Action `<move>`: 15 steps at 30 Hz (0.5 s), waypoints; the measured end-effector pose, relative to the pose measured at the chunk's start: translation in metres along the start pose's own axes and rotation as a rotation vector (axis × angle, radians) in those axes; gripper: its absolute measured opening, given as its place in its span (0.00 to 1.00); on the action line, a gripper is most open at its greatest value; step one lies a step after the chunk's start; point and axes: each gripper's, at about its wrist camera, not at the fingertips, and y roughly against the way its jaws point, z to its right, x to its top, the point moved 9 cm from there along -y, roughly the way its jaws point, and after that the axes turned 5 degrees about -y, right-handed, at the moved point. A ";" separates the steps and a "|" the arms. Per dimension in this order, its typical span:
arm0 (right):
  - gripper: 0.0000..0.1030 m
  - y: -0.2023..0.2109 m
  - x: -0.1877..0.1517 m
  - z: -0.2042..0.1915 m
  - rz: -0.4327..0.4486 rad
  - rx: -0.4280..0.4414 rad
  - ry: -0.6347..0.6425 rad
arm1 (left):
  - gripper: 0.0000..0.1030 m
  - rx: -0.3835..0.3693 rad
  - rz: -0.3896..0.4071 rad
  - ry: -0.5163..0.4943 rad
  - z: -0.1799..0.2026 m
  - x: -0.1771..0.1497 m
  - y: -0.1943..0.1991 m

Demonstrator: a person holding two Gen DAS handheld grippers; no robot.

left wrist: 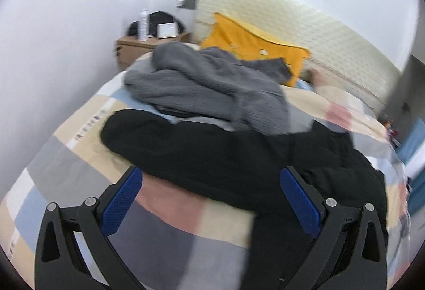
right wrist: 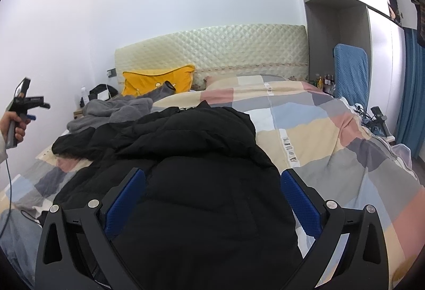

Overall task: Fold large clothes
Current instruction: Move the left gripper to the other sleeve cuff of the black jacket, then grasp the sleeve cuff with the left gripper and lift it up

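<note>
Two garments wait in the left wrist view: a black puffer jacket sprawls unfolded across the patchwork quilt, a grey garment heaped behind it. The left gripper hangs wide and empty. In the right wrist view, the right gripper gapes wide above the jacket, gripping nothing. No containers show.

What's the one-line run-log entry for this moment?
left gripper: jaws open, empty, over bed | right gripper: jaws open above black puffer jacket, not gripping | grey knit garment: unfolded behind jacket | fold: not started
</note>
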 end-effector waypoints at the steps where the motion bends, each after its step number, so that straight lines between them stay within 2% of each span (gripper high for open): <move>1: 1.00 -0.001 0.000 0.000 -0.002 -0.003 -0.004 | 1.00 0.006 -0.010 0.016 -0.011 0.000 -0.006; 3: 1.00 -0.002 -0.001 -0.002 -0.009 -0.009 -0.009 | 1.00 0.013 -0.036 0.077 -0.040 -0.003 -0.024; 6: 1.00 -0.006 -0.002 -0.006 -0.021 -0.019 -0.006 | 1.00 -0.015 -0.067 0.172 -0.074 -0.013 -0.050; 15: 1.00 -0.029 -0.007 -0.017 -0.080 -0.042 -0.007 | 1.00 -0.078 -0.149 0.428 -0.149 -0.056 -0.137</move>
